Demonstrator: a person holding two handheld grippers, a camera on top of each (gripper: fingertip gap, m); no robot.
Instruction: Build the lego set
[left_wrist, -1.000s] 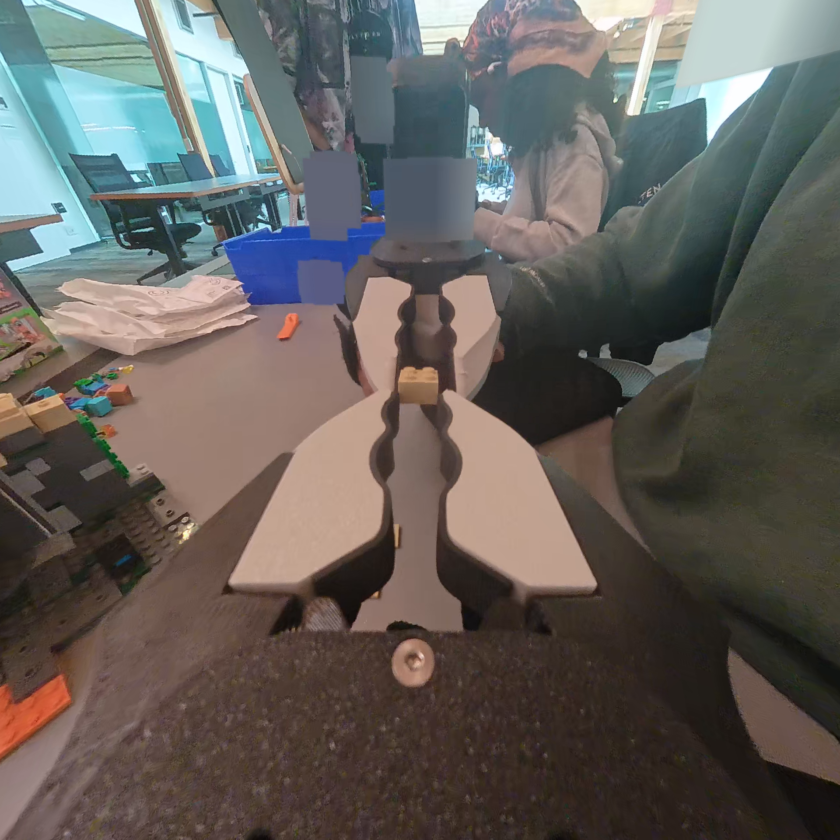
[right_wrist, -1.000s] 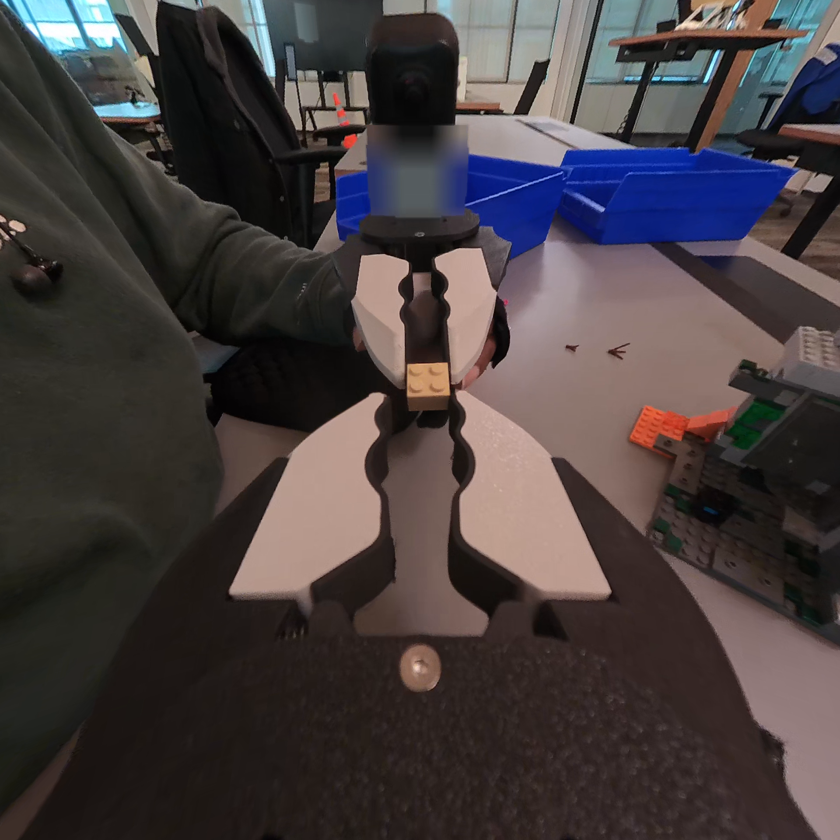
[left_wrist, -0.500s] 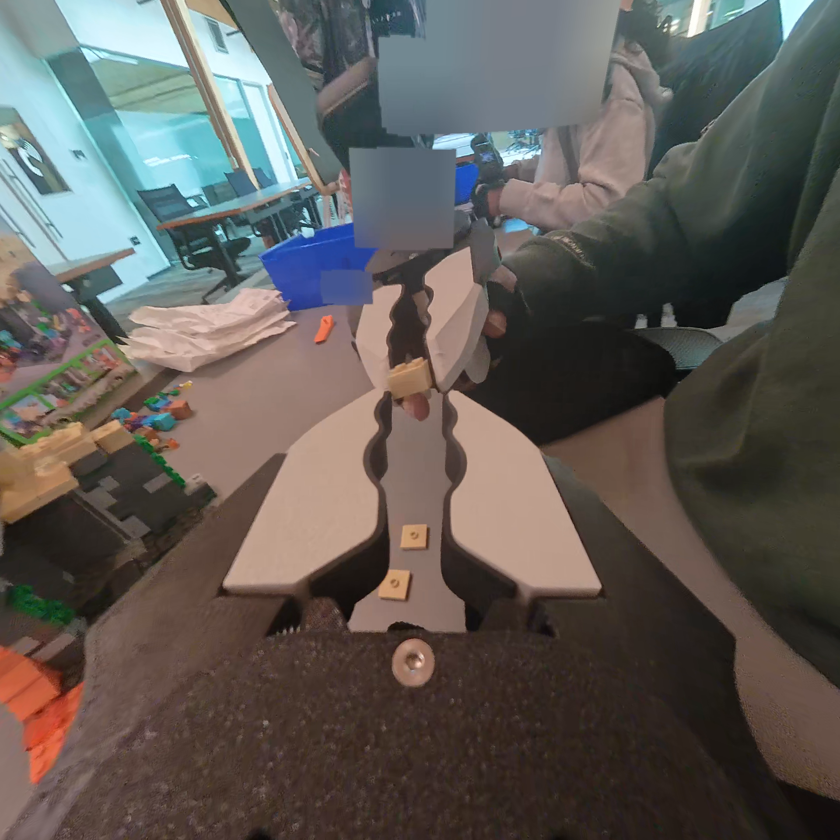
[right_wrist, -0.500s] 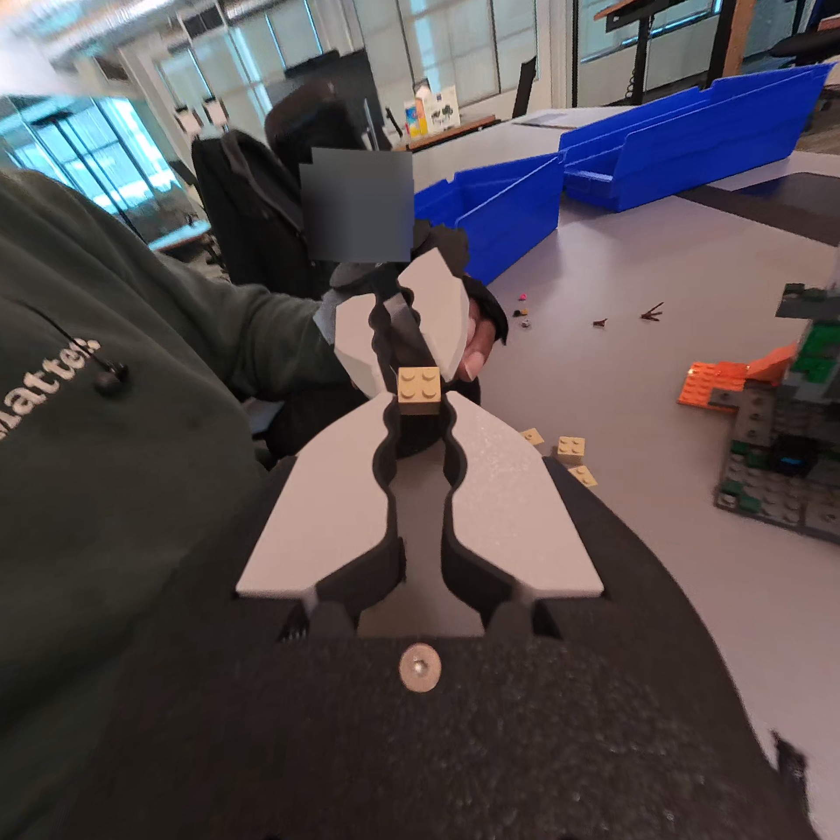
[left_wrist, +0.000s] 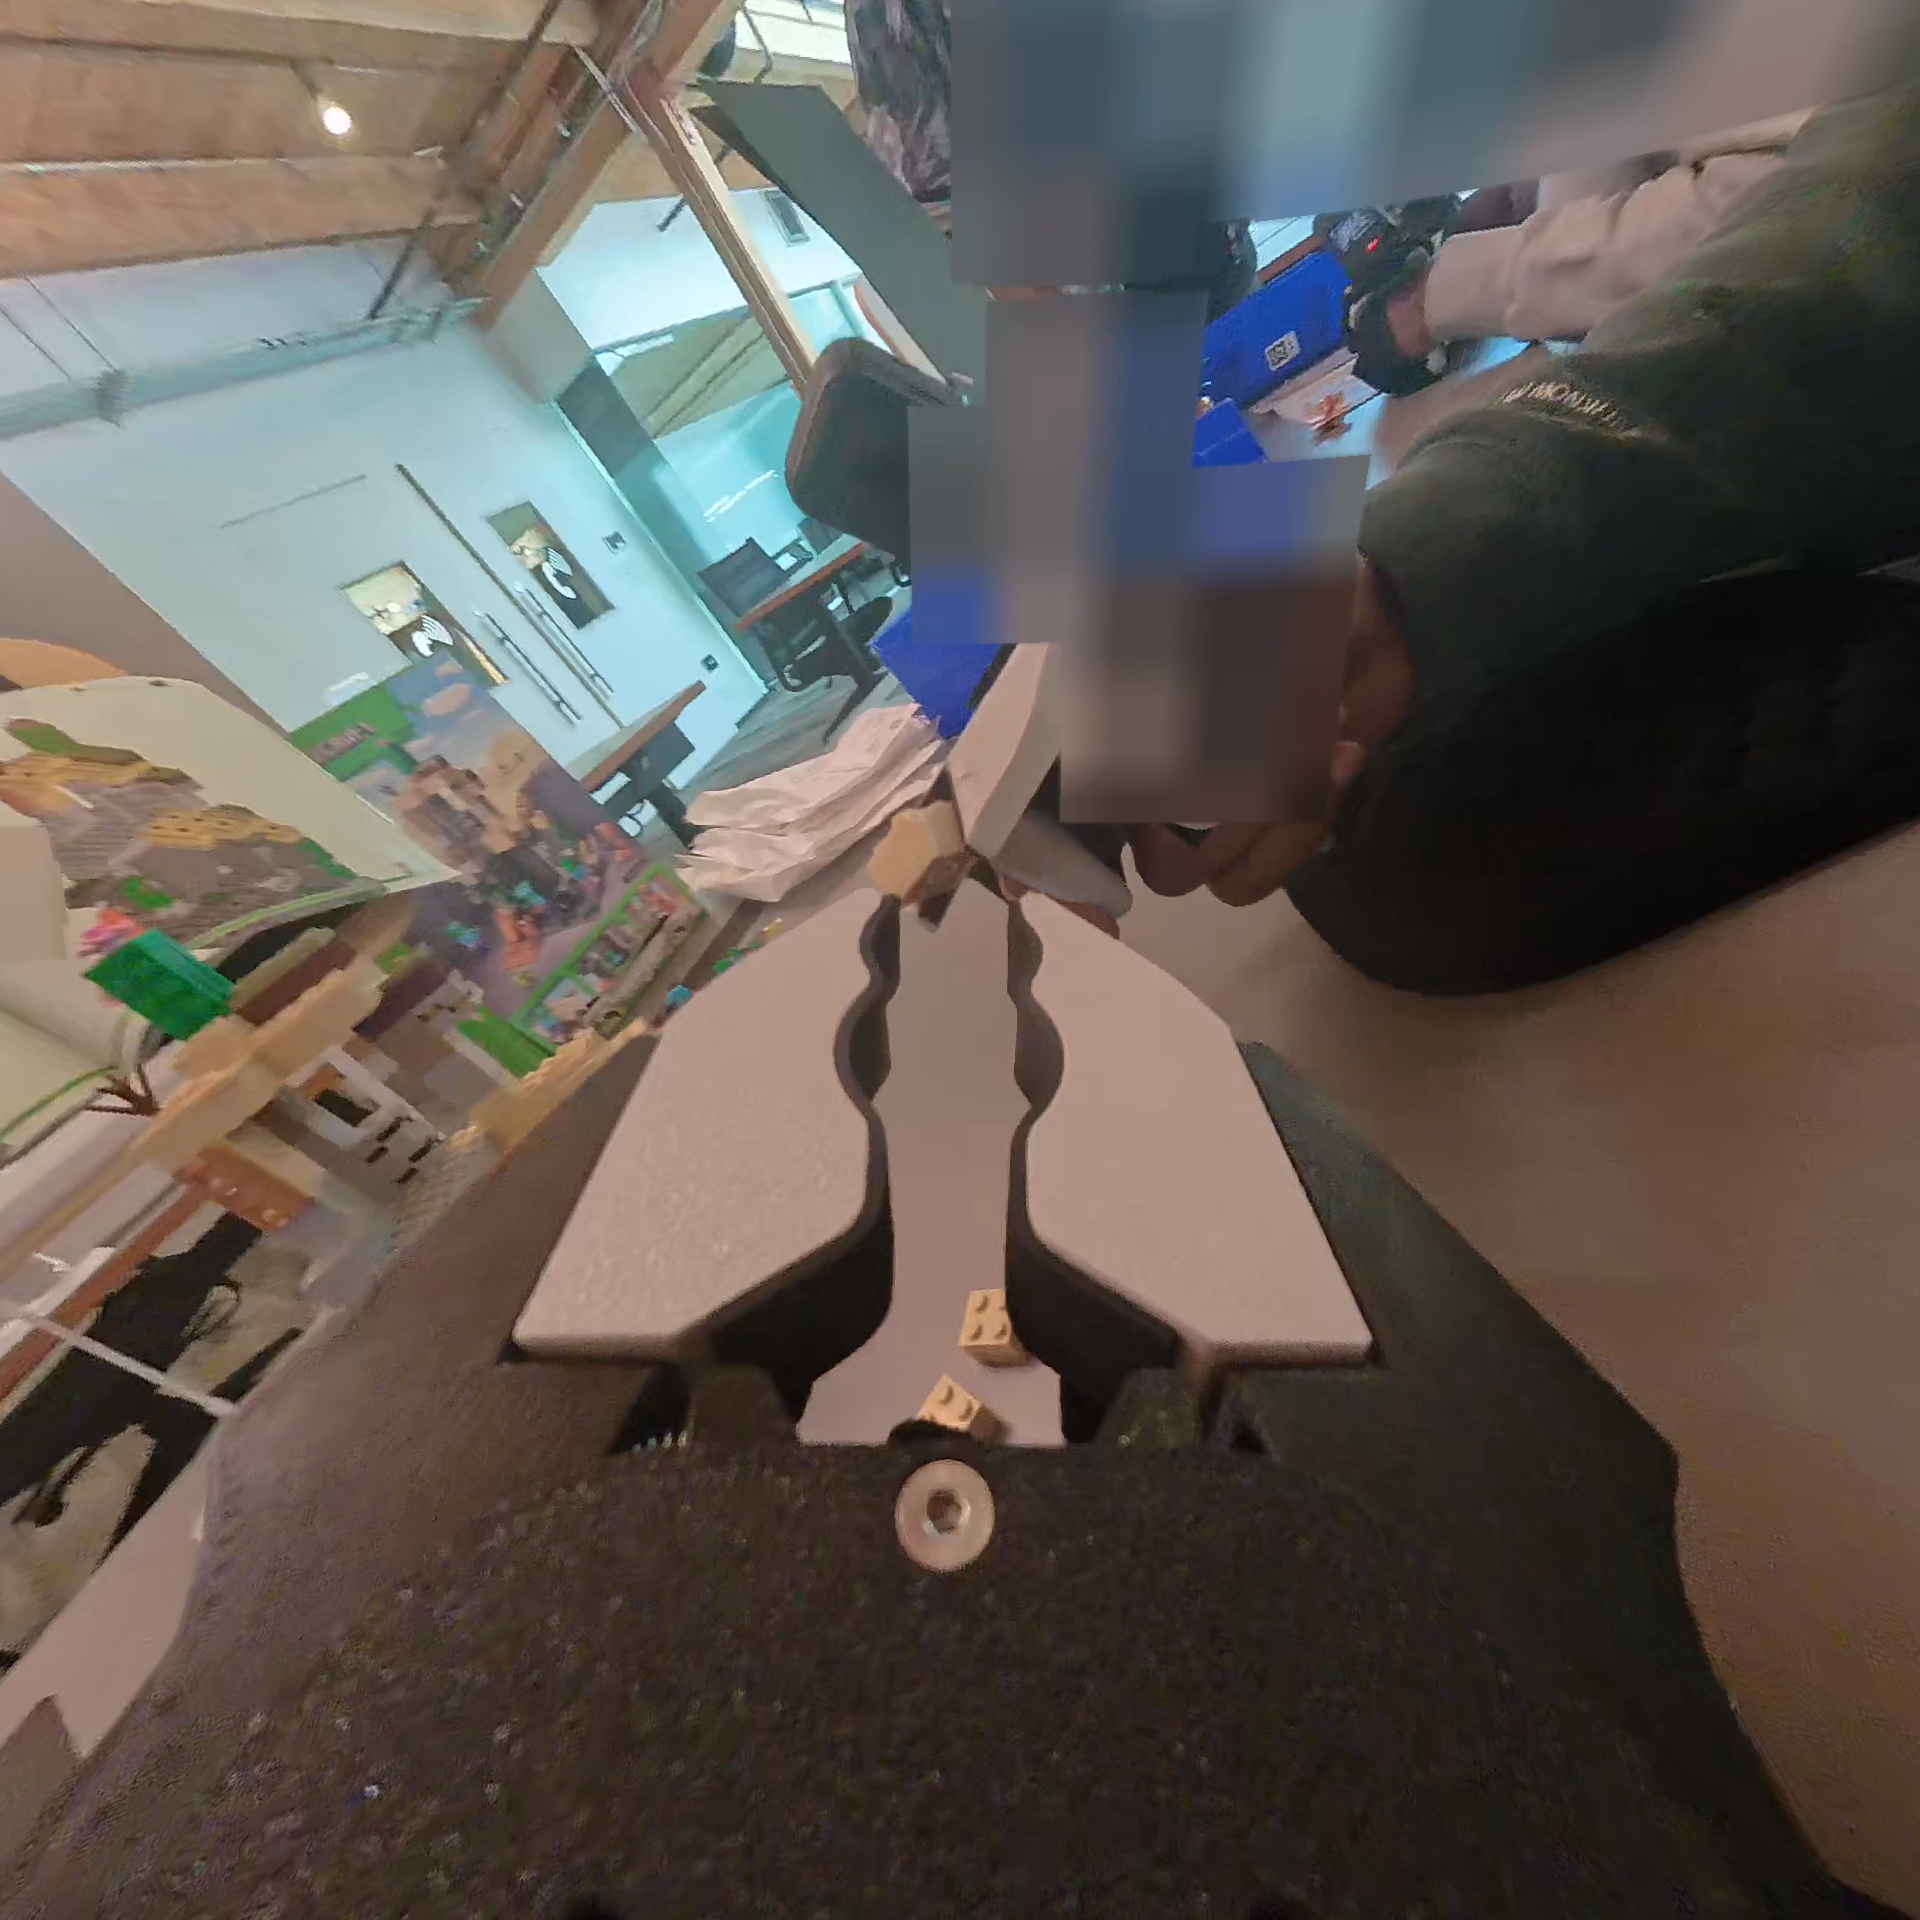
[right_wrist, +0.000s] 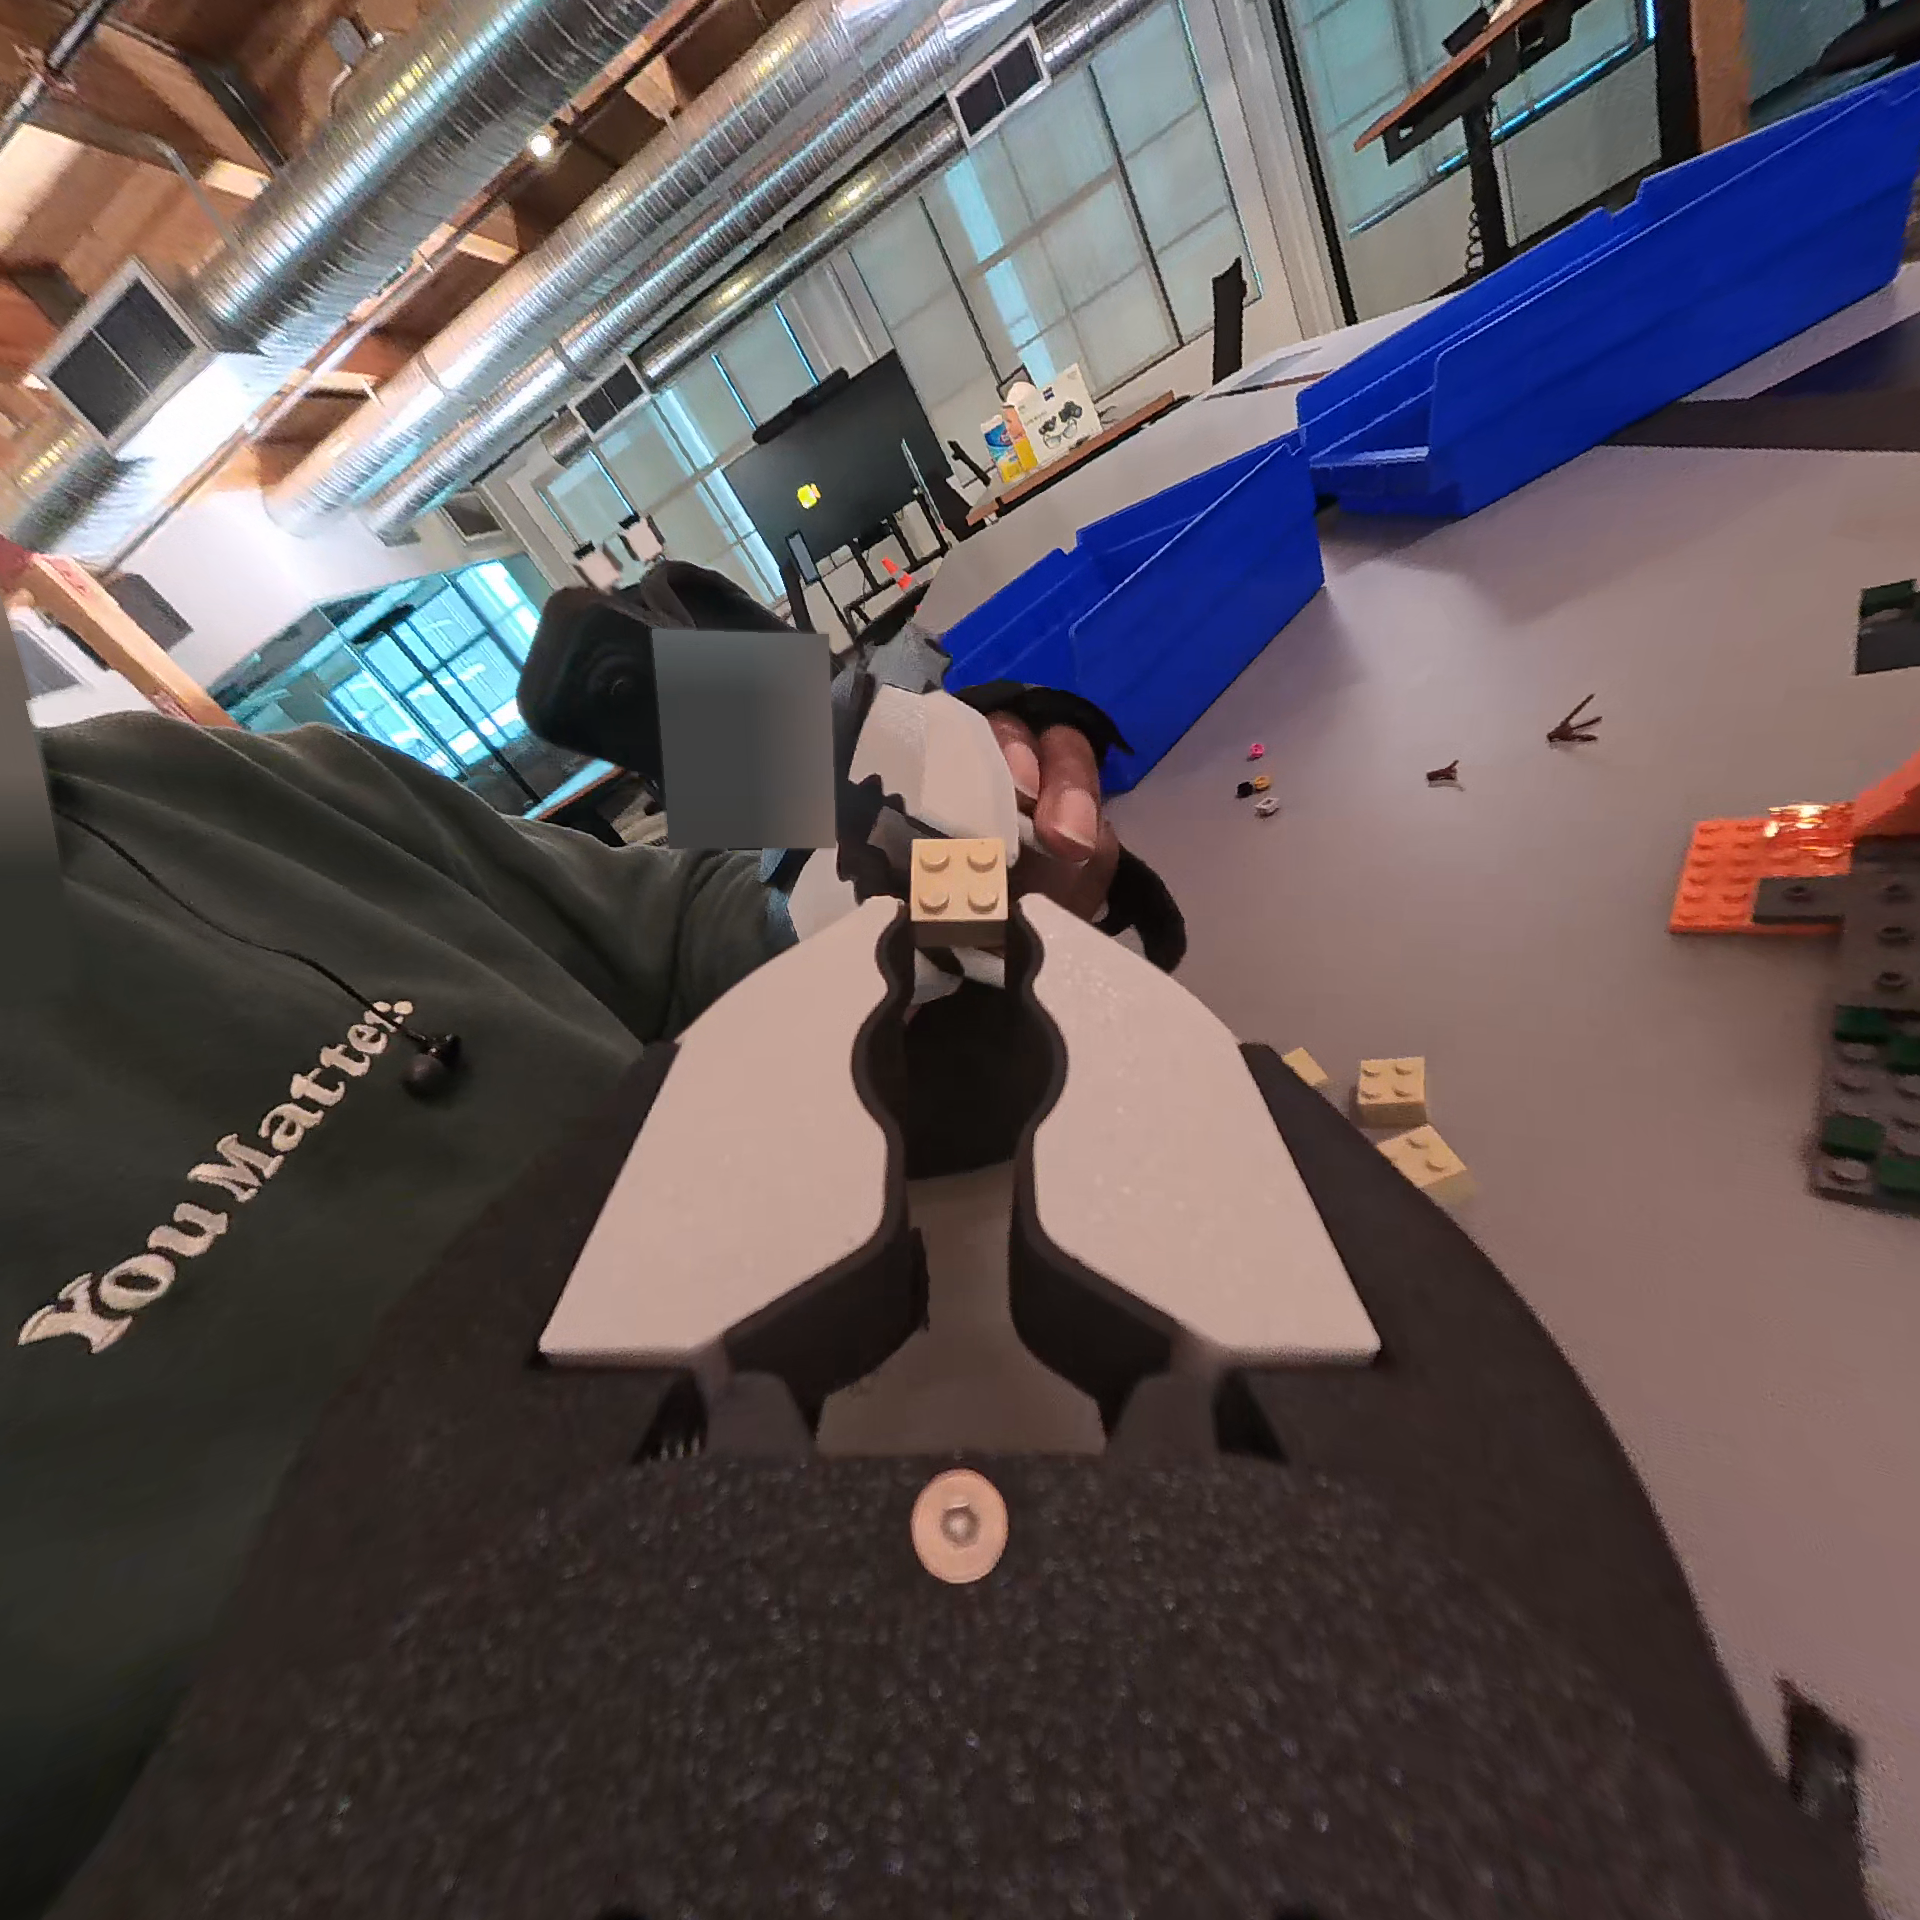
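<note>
**A:** From the left wrist, how do the tongs stand?

**B:** The left gripper (left_wrist: 945, 909) has its jaws a narrow gap apart and, as far as I can see, grips nothing. The tan 2x2 brick (left_wrist: 912, 847) sits tilted just beyond its tips, against the right gripper (left_wrist: 966, 847). Two loose tan bricks (left_wrist: 987, 1330) lie on the grey table (left_wrist: 1558, 1195) below, and the half-built model (left_wrist: 239, 1049) stands to the left.

**A:** And from the right wrist?

**B:** The right gripper's tips are closed on the brick's two flat side walls, with the studs facing the camera. More tan bricks (right_wrist: 1390, 1091) lie beside the studded grey base (right_wrist: 1870, 1039).

**A:** How will it handle?

**B:** I'd say light, rigid and glossy, so hard plastic that won't crush but could swivel or pop out. Smooth opposite walls are the place to hold it, which leaves the studs and the hollow underside free for pressing on.
</note>
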